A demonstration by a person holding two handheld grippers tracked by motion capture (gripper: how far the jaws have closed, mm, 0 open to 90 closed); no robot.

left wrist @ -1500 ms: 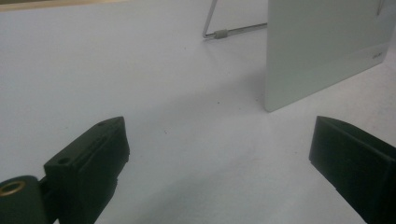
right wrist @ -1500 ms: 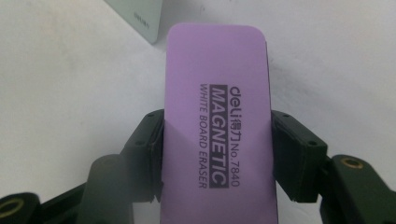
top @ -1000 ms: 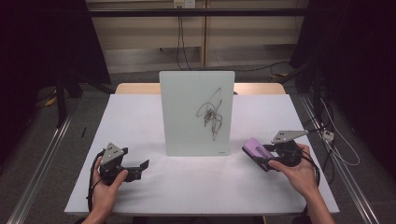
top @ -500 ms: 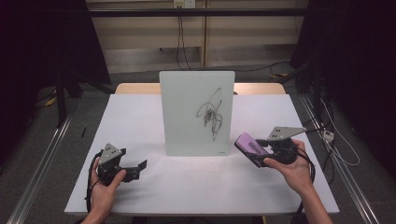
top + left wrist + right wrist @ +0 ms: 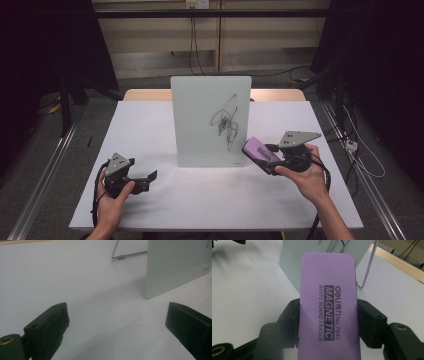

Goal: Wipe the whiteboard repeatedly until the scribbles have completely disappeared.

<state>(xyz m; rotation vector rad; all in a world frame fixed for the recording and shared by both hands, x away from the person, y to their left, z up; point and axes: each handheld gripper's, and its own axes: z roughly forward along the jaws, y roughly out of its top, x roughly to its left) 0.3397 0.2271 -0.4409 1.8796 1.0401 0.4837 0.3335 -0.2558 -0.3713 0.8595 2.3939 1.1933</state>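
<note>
Currently my right tool is pinching a purple whiteboard eraser across its long sides; the right gripper view reads "deli MAGNETIC WHITE BOARD ERASER No.7840" on its face. It is held off the table, just beside the near right corner of the whiteboard, apart from it as far as I can tell.

Whiteboard stands upright at mid-table, propped on a wire stand behind it. Black scribble on its right half.

My left tool sits low over the near left part of the table, jaws spread wide, nothing between them. The left gripper view has bare surface between the jaws and the board's lower corner to the far right.

Table: white matte cover, a wooden edge showing at the far side. Room is dim: grey floor, dark curtains on both sides, cables hanging down the pale back wall, metal rails along the floor.
</note>
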